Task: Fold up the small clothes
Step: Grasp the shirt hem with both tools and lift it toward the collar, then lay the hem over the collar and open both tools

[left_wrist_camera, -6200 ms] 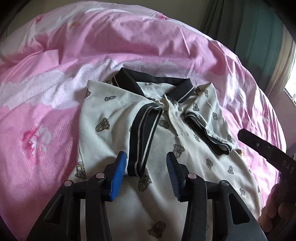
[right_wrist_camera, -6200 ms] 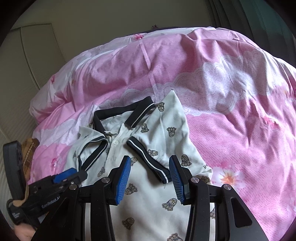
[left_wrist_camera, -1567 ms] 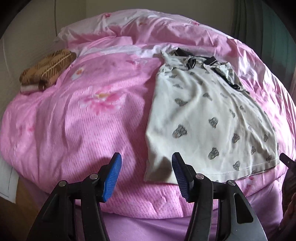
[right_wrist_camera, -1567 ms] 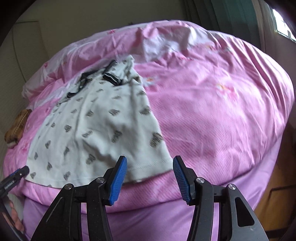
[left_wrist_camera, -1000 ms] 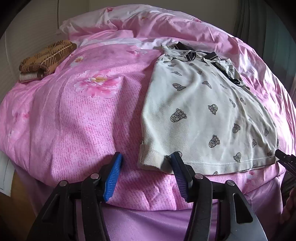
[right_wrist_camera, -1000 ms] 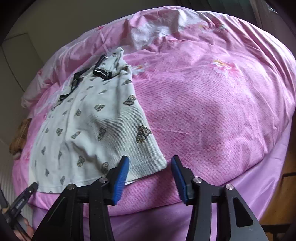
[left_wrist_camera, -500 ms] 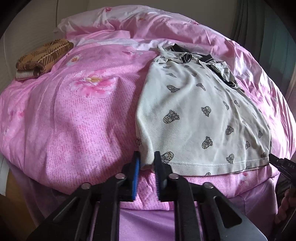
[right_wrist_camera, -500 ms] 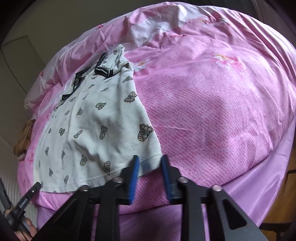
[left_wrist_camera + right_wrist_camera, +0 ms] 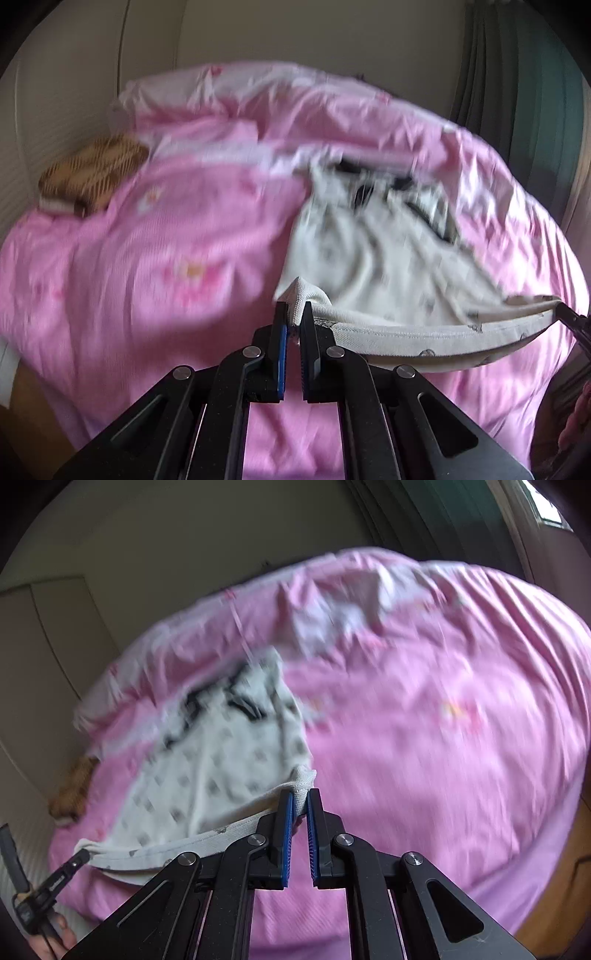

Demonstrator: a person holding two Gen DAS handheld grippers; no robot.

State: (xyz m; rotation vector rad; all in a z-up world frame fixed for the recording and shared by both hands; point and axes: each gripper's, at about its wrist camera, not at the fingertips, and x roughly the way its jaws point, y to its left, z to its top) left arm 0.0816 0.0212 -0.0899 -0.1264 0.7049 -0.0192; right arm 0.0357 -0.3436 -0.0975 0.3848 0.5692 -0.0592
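A white polo shirt (image 9: 388, 266) with small dark prints and a black striped collar lies on a pink quilt, collar at the far end. My left gripper (image 9: 293, 315) is shut on the near left corner of its hem, which pokes up between the blue pads. In the right wrist view my right gripper (image 9: 300, 799) is shut on the near right corner of the polo shirt (image 9: 221, 760). The hem hangs taut between the two grippers, raised off the quilt. Each view catches the other gripper's tip at its edge: the right gripper (image 9: 570, 321), the left gripper (image 9: 79, 856).
The pink flowered quilt (image 9: 147, 240) covers the whole bed. A folded brown checked cloth (image 9: 92, 173) lies at its far left. Dark curtains (image 9: 535, 92) hang at the right. A wooden bed edge (image 9: 554, 893) shows below the quilt. A person's hand (image 9: 55, 941) grips the left tool.
Both grippers went from open around the hem corners to shut on them, then rose. The hem has come up off the quilt and is stretched between them.
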